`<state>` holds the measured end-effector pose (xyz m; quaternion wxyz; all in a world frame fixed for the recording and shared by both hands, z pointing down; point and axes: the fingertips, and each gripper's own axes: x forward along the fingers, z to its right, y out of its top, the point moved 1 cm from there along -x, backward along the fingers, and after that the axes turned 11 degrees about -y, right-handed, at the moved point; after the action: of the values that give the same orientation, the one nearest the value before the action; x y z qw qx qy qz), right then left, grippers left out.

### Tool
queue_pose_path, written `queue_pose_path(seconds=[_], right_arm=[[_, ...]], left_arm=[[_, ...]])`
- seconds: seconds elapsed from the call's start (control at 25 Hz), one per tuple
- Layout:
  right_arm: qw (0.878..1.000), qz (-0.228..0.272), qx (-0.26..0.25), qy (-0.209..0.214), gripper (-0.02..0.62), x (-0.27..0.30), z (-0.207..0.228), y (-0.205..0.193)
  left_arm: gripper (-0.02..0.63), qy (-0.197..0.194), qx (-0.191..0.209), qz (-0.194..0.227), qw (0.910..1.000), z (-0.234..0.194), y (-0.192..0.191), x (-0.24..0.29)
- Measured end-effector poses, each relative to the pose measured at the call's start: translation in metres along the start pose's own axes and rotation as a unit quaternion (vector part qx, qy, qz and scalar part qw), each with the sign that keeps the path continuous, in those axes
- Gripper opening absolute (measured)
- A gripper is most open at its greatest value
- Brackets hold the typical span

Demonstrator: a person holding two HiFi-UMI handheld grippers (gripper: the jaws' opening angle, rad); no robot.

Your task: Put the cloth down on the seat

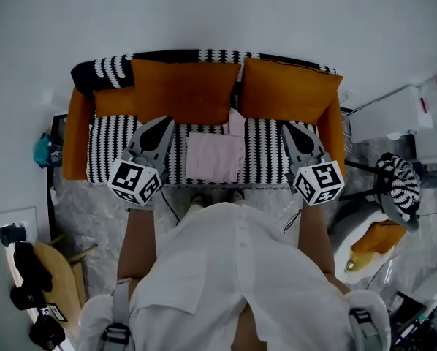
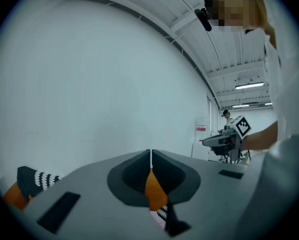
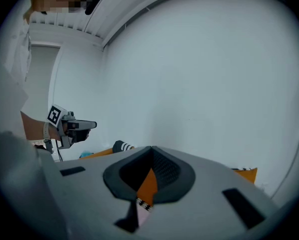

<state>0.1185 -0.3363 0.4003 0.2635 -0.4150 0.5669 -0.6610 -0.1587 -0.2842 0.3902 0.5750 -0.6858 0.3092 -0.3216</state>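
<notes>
A folded pink cloth [image 1: 215,156] lies flat on the middle of the sofa's black-and-white patterned seat [image 1: 266,152], one corner turned up against the back cushions. My left gripper [image 1: 162,123] hovers over the seat just left of the cloth. My right gripper [image 1: 288,128] hovers just right of it. Both are shut and hold nothing. In the left gripper view the jaws [image 2: 150,154] meet in a thin line, with orange cushion showing below. The right gripper view shows its jaws [image 3: 152,149] closed the same way, pointing at the white wall.
Two orange back cushions [image 1: 178,90] [image 1: 288,90] and orange armrests [image 1: 76,134] frame the seat. White equipment [image 1: 394,115] and a striped round cushion [image 1: 400,181] stand at the right. A wooden board with black gear [image 1: 36,284] sits at the lower left.
</notes>
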Motion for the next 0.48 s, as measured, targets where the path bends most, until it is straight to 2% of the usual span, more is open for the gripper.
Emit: queue_pose_path(seconds=[0.48], right_arm=[[0.998, 0.056, 0.003, -0.015, 0.006, -0.013, 0.005, 0.033]], left_arm=[[0.02, 0.015, 0.023, 0.032, 0.9991, 0.009, 0.03, -0.007]])
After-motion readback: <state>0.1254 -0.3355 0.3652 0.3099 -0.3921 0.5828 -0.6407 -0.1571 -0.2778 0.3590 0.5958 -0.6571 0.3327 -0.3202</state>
